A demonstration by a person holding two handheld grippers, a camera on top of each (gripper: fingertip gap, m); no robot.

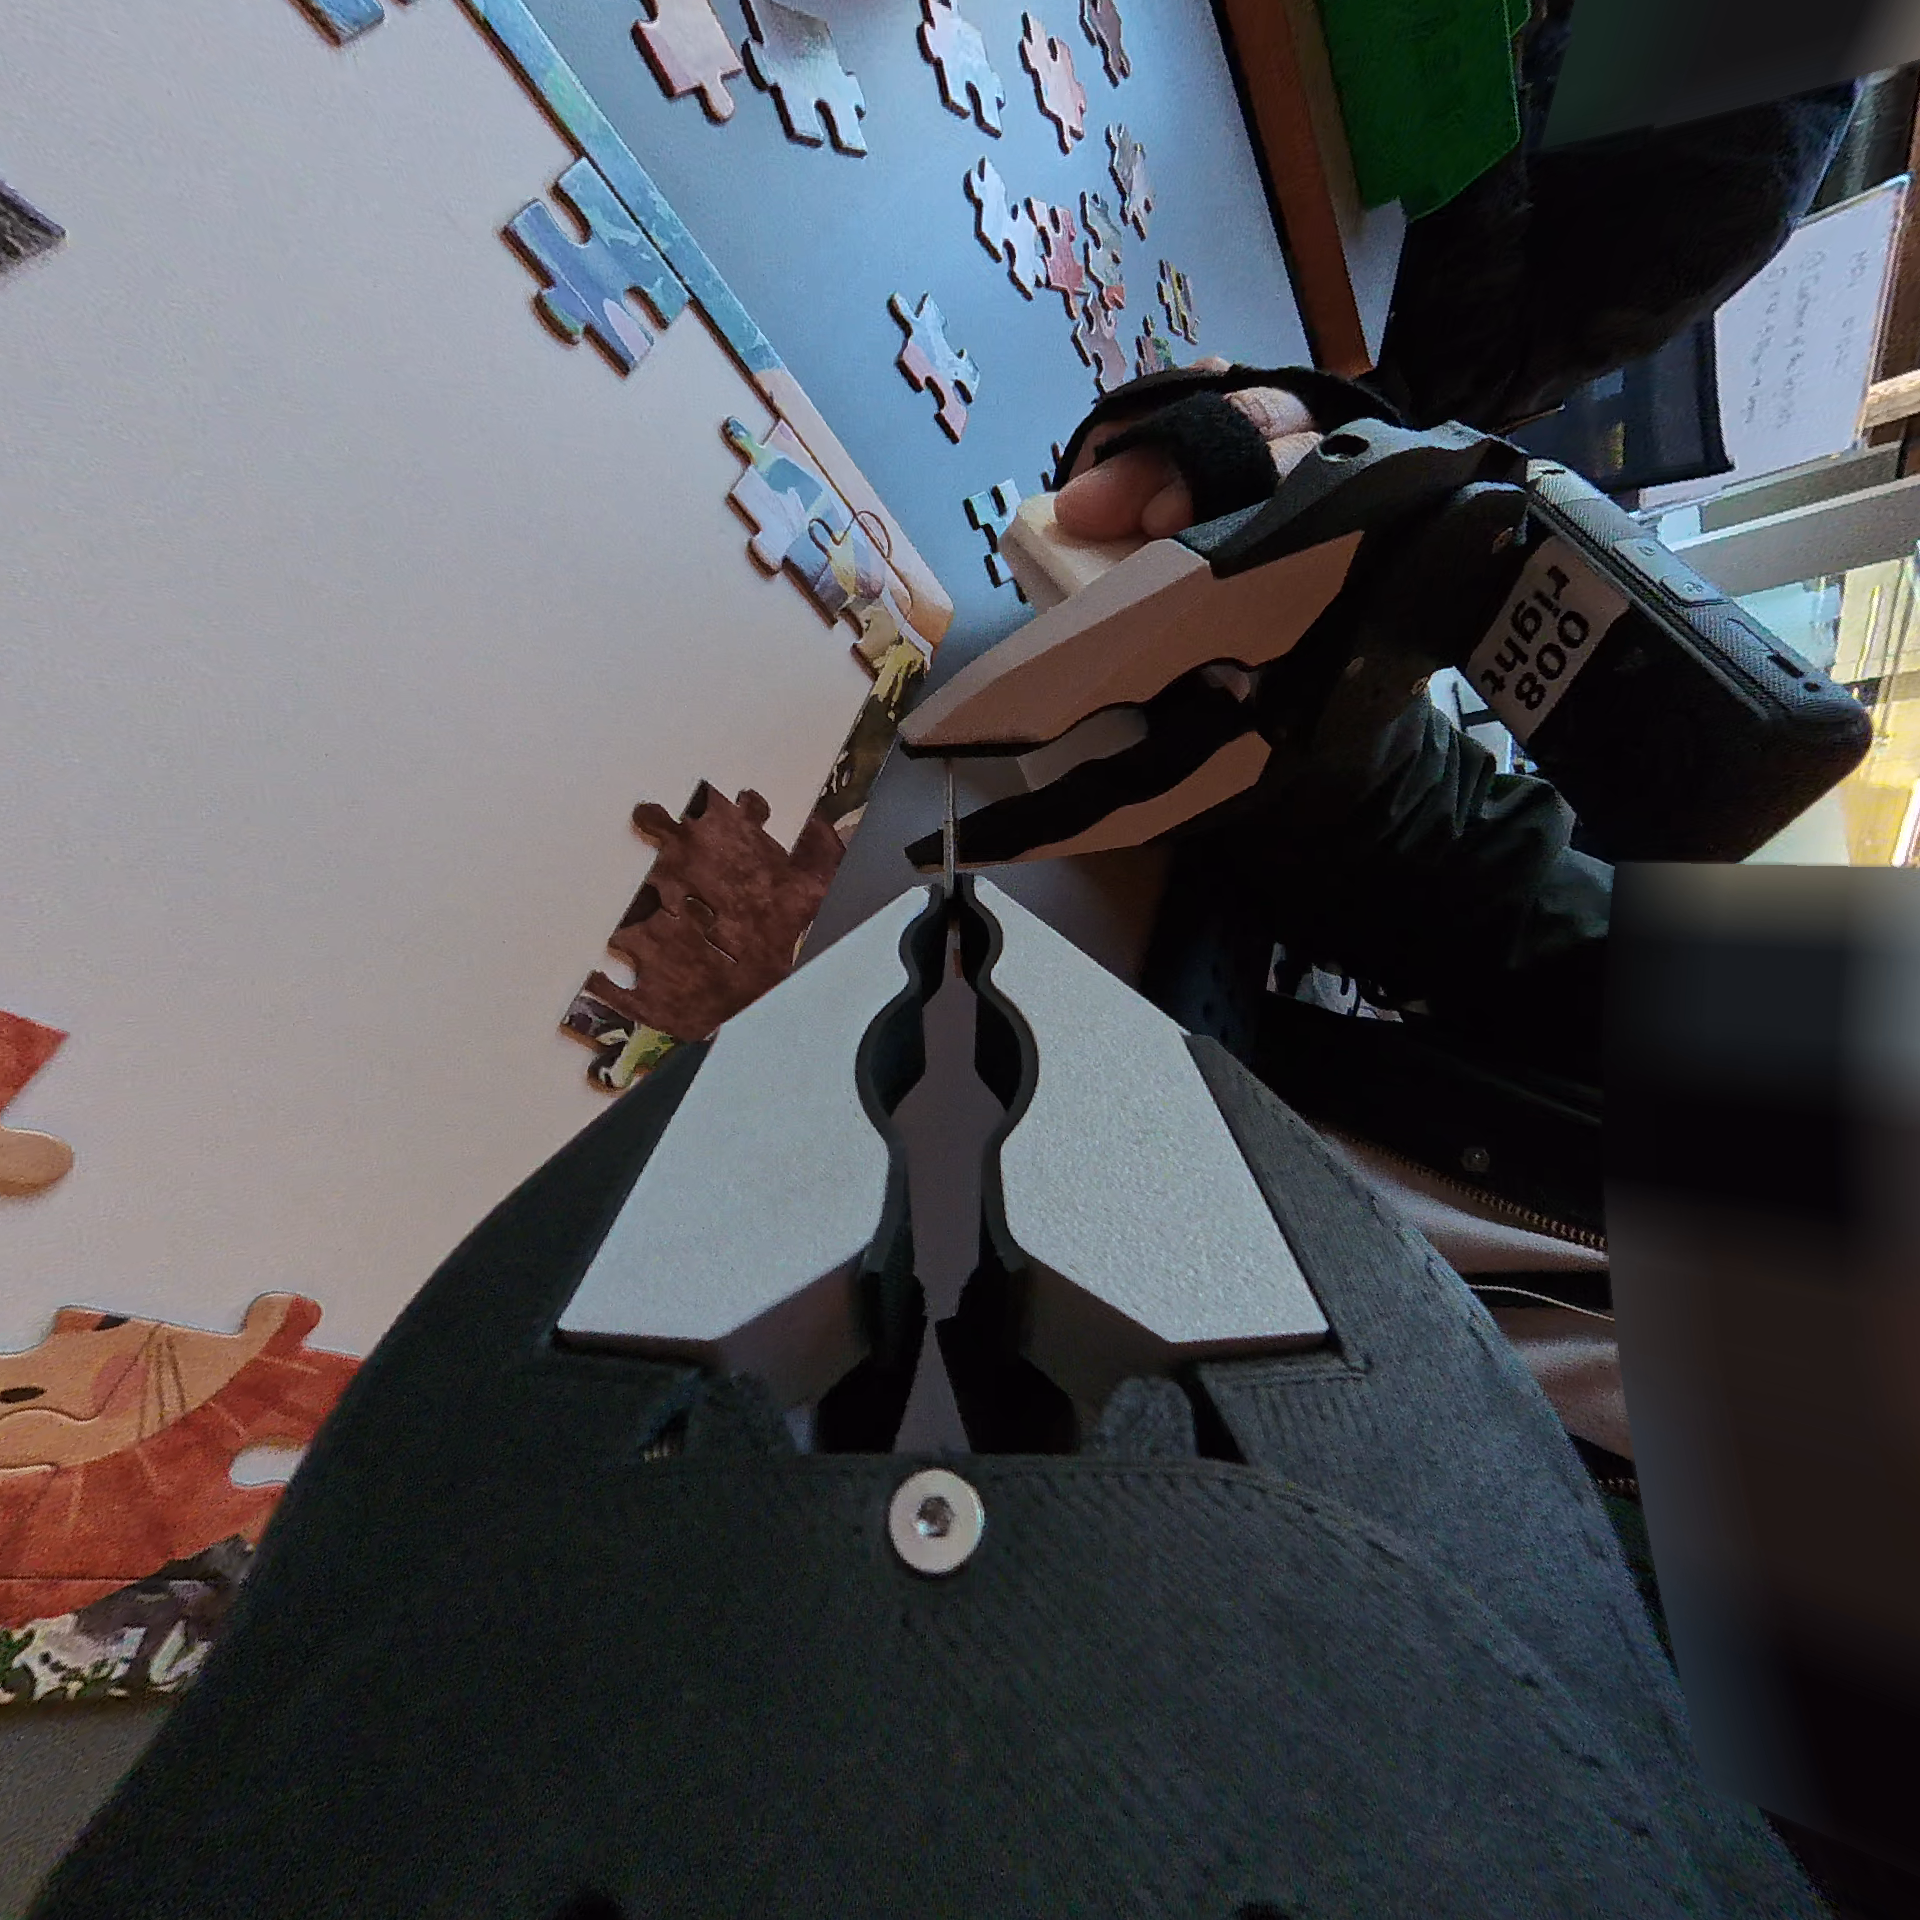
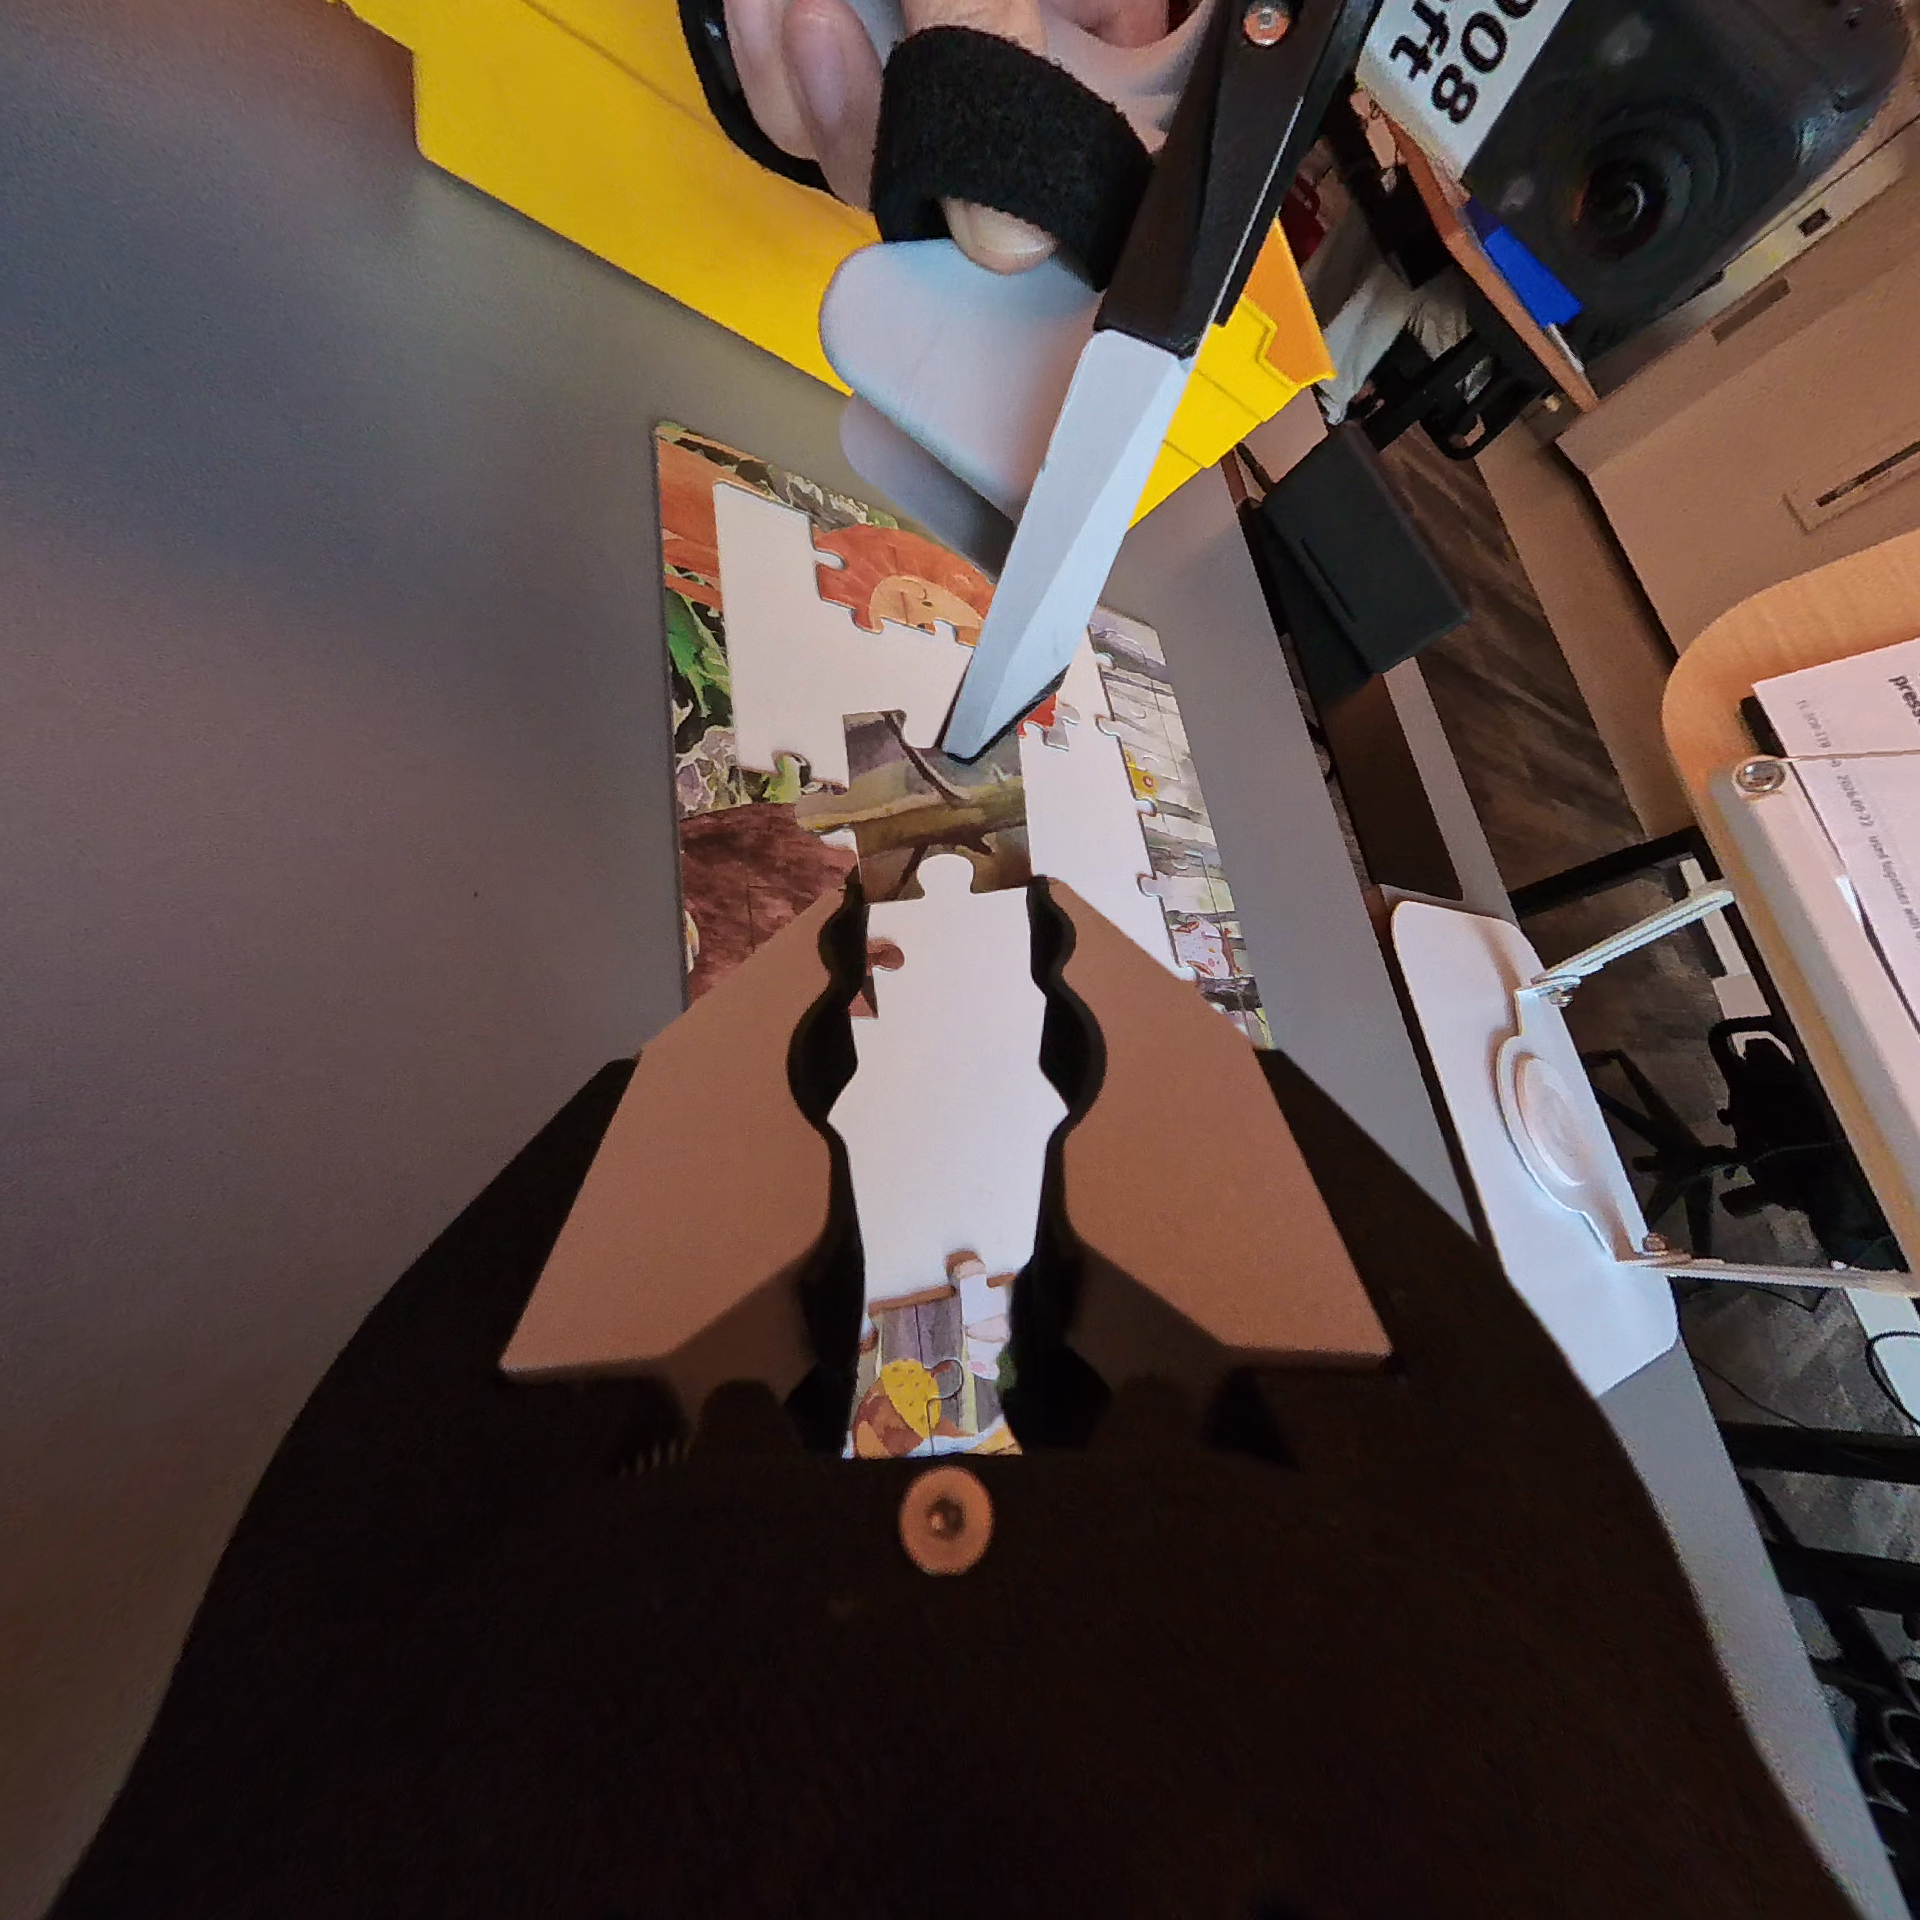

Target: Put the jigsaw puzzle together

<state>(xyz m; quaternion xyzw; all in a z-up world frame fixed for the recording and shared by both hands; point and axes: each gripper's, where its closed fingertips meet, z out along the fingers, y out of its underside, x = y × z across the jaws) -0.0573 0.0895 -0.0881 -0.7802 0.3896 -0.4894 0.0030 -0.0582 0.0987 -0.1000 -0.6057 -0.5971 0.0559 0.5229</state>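
Note:
The puzzle board is white, with finished patches along its edges: a lion, a brown patch and a blue strip. My left gripper is shut on a puzzle piece, seen edge-on and held above the board's corner. In the right wrist view the puzzle piece shows a grey-green branch picture, with the left gripper pinching its far edge. My right gripper is open, its tips just short of the piece's near edge. In the left wrist view the right gripper straddles the piece.
Several loose pieces lie scattered on the grey table beyond the board. A yellow box lies behind the board. A green box sits on a wooden ledge. A white stand hangs at the table's right edge. My left and right fingertips are right by each other.

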